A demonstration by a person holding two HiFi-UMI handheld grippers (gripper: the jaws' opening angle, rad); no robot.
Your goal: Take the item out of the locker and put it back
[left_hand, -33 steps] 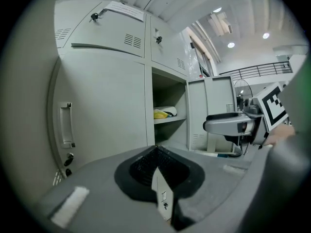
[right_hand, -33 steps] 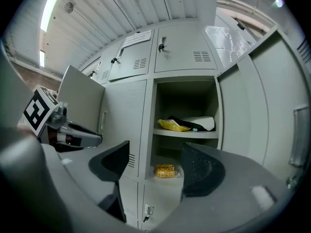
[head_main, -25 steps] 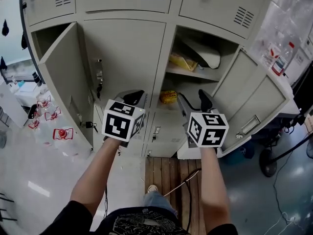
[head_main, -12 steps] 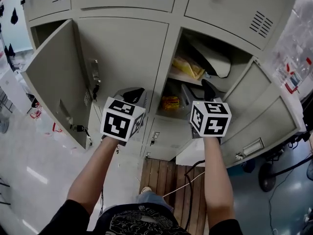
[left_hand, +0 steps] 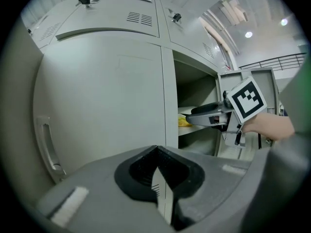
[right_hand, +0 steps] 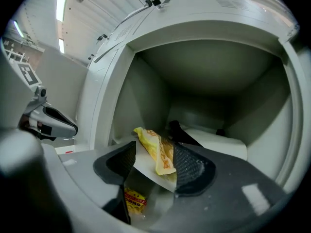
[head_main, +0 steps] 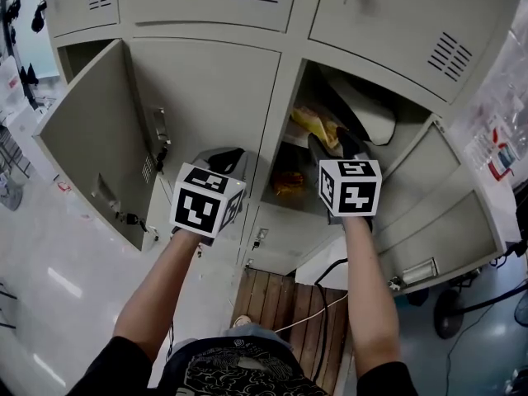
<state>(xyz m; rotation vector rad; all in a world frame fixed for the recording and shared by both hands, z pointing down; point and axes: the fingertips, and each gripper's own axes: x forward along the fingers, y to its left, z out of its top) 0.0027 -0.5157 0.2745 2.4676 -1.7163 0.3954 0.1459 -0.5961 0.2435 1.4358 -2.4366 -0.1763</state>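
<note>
The open locker (head_main: pixel 290 79) has a shelf (right_hand: pixel 146 166) inside. A yellow snack packet (head_main: pixel 318 123) (right_hand: pixel 158 151) lies on the shelf's front edge. My right gripper (head_main: pixel 332 143) (right_hand: pixel 155 161) reaches in at shelf height, and the packet sits between its pads. Its jaws have just been closing, and a gap still shows on either side of the packet. A second, orange packet (head_main: pixel 289 181) (right_hand: pixel 131 198) lies on the level below. My left gripper (head_main: pixel 224 157) (left_hand: pixel 156 152) is shut and empty, level in front of the closed middle door (left_hand: pixel 102 101).
A white object (head_main: pixel 373 107) (right_hand: pixel 216 147) lies at the back of the shelf beside the packet. The locker's own door (head_main: pixel 437 221) swings out to the right. Another door (head_main: pixel 99 155) stands open on the left. A wooden pallet (head_main: pixel 285 299) and cables lie on the floor.
My right gripper has risen from the lower level to the shelf and moved in around the yellow packet, its jaws narrower. My left gripper has barely shifted.
</note>
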